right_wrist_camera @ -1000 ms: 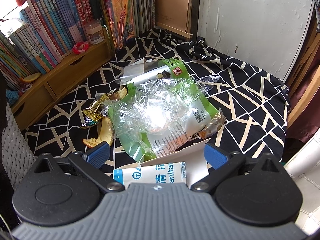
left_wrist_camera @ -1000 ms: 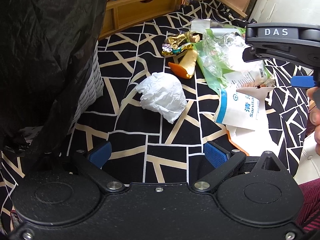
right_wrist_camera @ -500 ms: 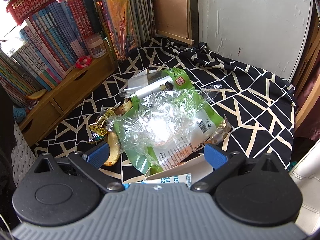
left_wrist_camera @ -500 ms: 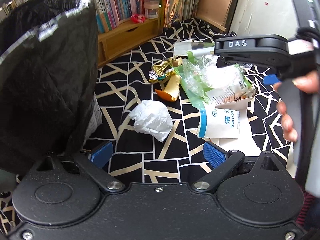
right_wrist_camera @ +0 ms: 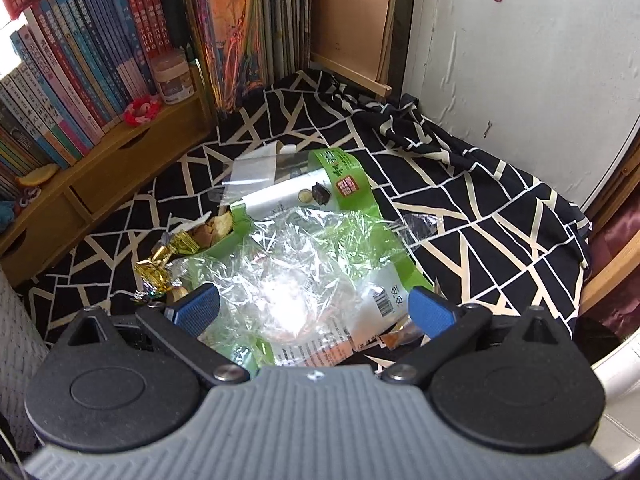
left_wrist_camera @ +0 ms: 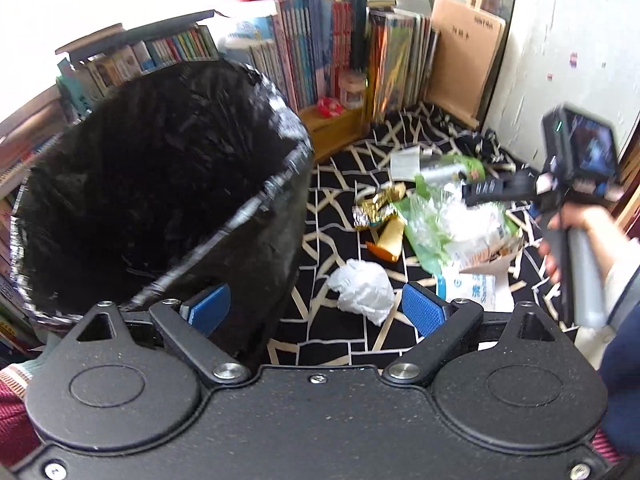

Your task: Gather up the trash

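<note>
In the left wrist view my left gripper [left_wrist_camera: 316, 312] hangs beside the black trash bag [left_wrist_camera: 160, 184], whose mouth gapes at the left. Its jaws are closing; part of the bag's side shows between the pads, and neither pad presses on it. On the patterned cloth [left_wrist_camera: 344, 344] lie a crumpled white paper [left_wrist_camera: 362, 292], a gold wrapper [left_wrist_camera: 376, 204], an orange wrapper [left_wrist_camera: 390, 236] and a blue-white pack [left_wrist_camera: 476, 290]. My right gripper [right_wrist_camera: 314, 312] stands open just over a crinkled clear-and-green plastic bag [right_wrist_camera: 300, 272]. A hand [left_wrist_camera: 576, 220] holds it at the right of the left view.
A second green packet [right_wrist_camera: 320, 188] and the gold wrapper [right_wrist_camera: 168, 256] lie beyond the plastic bag. A wooden shelf [right_wrist_camera: 120, 160] with books [right_wrist_camera: 80, 72] and a jar [right_wrist_camera: 172, 76] runs along the left. A white wall [right_wrist_camera: 520, 60] closes the right, and a white woven basket [right_wrist_camera: 16, 340] stands at the left edge.
My left gripper has risen, so the bag's mouth now shows from above, and its pads have drawn slightly closer. My right gripper has moved forward over the plastic bag; the blue-white pack has left its view.
</note>
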Demonstrator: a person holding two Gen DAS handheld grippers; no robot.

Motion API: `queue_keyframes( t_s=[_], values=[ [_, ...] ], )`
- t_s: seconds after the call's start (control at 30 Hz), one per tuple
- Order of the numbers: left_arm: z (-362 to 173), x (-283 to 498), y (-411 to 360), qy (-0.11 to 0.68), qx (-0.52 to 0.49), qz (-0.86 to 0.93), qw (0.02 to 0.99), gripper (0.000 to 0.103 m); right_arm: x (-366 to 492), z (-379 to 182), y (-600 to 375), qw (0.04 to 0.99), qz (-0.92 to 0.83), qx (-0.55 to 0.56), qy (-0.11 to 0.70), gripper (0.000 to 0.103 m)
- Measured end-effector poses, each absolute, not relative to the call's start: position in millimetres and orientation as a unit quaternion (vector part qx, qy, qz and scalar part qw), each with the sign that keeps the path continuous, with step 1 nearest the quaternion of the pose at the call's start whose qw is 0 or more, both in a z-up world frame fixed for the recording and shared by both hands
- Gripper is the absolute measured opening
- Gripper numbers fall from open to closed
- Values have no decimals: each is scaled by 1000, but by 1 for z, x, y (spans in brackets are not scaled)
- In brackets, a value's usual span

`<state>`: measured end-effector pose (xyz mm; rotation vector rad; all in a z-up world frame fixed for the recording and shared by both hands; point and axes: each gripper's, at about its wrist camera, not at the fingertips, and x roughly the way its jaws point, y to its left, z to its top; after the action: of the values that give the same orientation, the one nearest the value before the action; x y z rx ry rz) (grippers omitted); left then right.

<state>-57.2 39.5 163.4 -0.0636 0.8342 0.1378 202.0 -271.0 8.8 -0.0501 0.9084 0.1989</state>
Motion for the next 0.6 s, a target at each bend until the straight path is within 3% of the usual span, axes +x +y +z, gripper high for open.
queue_keyframes(
  t_s=[0.33, 0.6],
  values=[
    [193, -69, 54, 381, -46, 64, 921, 90, 207, -57, -240, 873, 93, -120, 464, 103],
    [193, -57, 71, 373, -37, 98, 922, 90, 204, -94, -241, 854, 87, -122, 499, 103]
  ],
)
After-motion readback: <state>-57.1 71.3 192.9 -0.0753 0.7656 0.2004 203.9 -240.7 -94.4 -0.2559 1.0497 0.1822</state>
